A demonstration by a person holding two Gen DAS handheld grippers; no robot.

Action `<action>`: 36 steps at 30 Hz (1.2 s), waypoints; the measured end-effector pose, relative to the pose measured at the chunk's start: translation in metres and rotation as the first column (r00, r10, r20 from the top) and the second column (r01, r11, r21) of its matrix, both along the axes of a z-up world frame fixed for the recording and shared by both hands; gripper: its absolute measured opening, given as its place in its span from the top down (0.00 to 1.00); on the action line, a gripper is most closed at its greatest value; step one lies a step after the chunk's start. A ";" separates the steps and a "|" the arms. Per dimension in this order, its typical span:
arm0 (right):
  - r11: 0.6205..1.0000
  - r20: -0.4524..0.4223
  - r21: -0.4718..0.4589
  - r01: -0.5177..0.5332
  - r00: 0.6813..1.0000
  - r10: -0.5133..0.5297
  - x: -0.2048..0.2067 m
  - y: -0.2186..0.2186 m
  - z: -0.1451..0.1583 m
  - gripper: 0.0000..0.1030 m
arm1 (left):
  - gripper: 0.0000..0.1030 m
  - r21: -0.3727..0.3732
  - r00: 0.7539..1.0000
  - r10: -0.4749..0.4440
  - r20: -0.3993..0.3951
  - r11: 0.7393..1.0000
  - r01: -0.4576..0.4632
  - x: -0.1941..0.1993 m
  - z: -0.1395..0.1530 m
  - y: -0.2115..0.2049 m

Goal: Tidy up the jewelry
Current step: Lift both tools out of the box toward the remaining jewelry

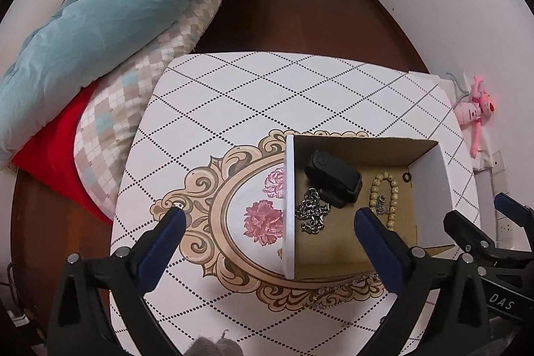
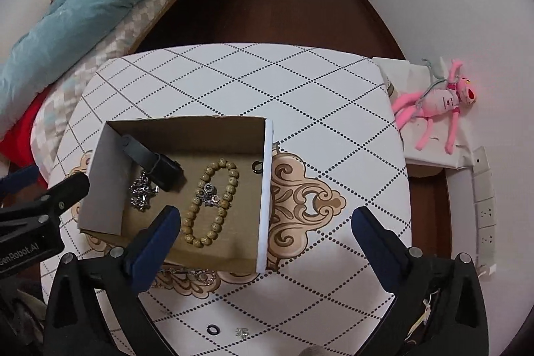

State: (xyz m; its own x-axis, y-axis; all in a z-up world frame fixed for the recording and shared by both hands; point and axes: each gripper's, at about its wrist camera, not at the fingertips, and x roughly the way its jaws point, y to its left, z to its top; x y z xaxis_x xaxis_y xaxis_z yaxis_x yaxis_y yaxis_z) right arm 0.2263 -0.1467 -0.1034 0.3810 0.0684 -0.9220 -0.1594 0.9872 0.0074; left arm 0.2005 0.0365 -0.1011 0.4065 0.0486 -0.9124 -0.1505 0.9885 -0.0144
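An open cardboard box [image 1: 430,189] [image 2: 263,189] stands on the patterned table [image 1: 253,102] [image 2: 267,79]. Inside lie a black watch [image 1: 333,179] [image 2: 150,160], a silver chain [image 1: 312,216] [image 2: 142,194], a beige bead bracelet [image 1: 393,192] [image 2: 210,206] with small silver pieces [image 2: 210,194] on it, and a black ring [image 1: 407,177] [image 2: 257,166]. Another chain [image 1: 347,286] [image 2: 190,272] lies on the table at the box's near wall. A black ring [image 2: 212,329] and a small silver piece [image 2: 241,332] lie on the table near me. My left gripper [image 1: 268,222] and right gripper [image 2: 265,219] are open and empty above the box's side walls.
A bed with a teal quilt [image 1: 100,12] [image 2: 83,5] borders the table's left side. A pink plush toy [image 1: 475,109] [image 2: 437,104] lies on white boxes to the right. Dark wood floor and a door lie beyond the table's far edge.
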 end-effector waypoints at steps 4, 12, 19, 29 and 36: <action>1.000 0.041 0.016 0.003 0.999 -0.004 -0.009 0.001 0.019 0.00 | 0.00 -0.015 0.999 0.018 0.034 1.000 -0.017 -0.009 0.018 0.003; 0.998 0.101 0.065 0.019 0.995 -0.026 -0.039 -0.007 0.051 0.00 | 0.00 0.005 0.994 0.005 0.108 1.000 -0.005 -0.041 0.048 0.001; 0.997 0.033 0.070 0.033 0.999 -0.036 -0.081 -0.020 0.014 0.00 | 0.00 0.085 0.999 -0.002 0.048 0.996 -0.002 -0.087 0.006 -0.007; 0.984 -0.064 0.162 0.068 0.996 -0.058 -0.128 -0.033 -0.070 0.37 | 0.00 0.104 0.994 -0.006 -0.107 0.994 0.017 -0.119 -0.079 -0.019; 0.992 -0.023 0.124 0.006 1.000 -0.003 -0.134 -0.016 -0.085 0.58 | 0.00 0.100 0.991 -0.014 -0.133 0.995 0.027 -0.123 -0.091 -0.024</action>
State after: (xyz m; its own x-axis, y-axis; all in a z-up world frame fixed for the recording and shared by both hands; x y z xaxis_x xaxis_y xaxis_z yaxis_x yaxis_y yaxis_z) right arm 0.0918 -0.1624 -0.1880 0.3608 0.1814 -0.9148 -0.1535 0.9791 0.1336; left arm 0.0774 0.0122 -0.1925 0.2843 0.1367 -0.9489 -0.1242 0.9867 0.1049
